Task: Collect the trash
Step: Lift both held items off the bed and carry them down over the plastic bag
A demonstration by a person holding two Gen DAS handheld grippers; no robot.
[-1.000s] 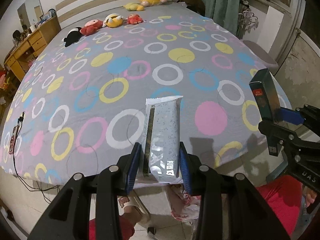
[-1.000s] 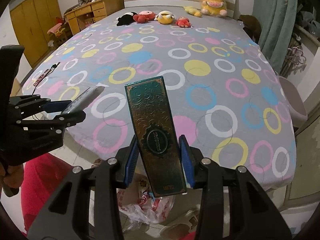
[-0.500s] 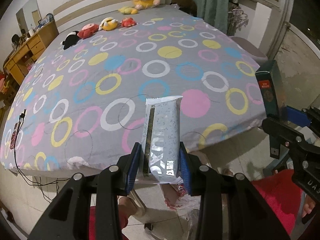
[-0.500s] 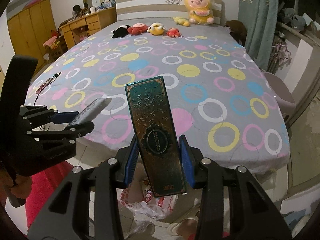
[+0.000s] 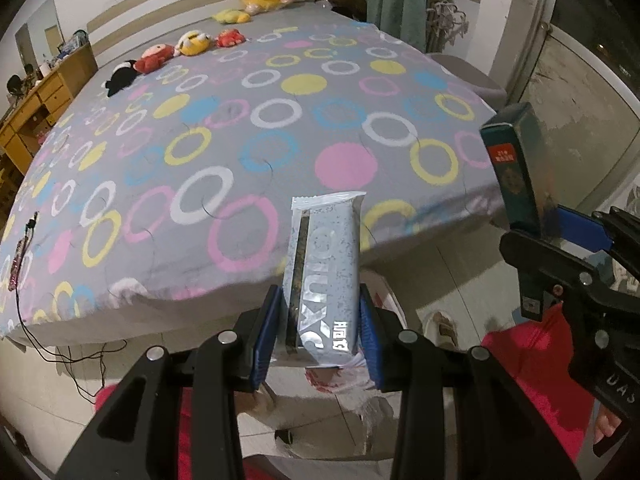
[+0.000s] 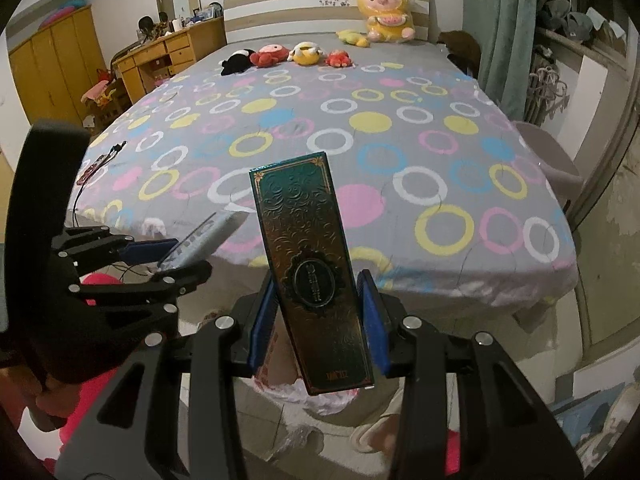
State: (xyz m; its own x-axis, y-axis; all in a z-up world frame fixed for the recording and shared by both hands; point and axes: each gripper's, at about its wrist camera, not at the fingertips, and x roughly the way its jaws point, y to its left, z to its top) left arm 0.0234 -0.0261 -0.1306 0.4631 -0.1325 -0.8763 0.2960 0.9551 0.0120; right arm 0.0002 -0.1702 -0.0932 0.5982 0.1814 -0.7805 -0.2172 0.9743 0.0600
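My left gripper [image 5: 320,328] is shut on a grey speckled snack wrapper [image 5: 324,272] and holds it upright over the floor just off the foot of the bed. My right gripper [image 6: 318,320] is shut on a tall dark green box with gold ornament [image 6: 312,276]. In the left wrist view the green box [image 5: 516,172] and the right gripper show at the right. In the right wrist view the wrapper [image 6: 200,240] and the left gripper show at the left. A white plastic bag with red print [image 6: 304,392] lies on the floor below both grippers.
The bed [image 5: 240,128] with its grey ringed cover fills the view ahead. Plush toys [image 6: 304,52] sit near the headboard. A cable and phone [image 5: 18,256] lie at the bed's left edge. A wooden desk [image 6: 168,52] stands far left, a curtain [image 6: 500,20] right.
Both grippers have drawn back from the bed with their items still held. The bed's foot edge and the tiled floor now show beneath them.
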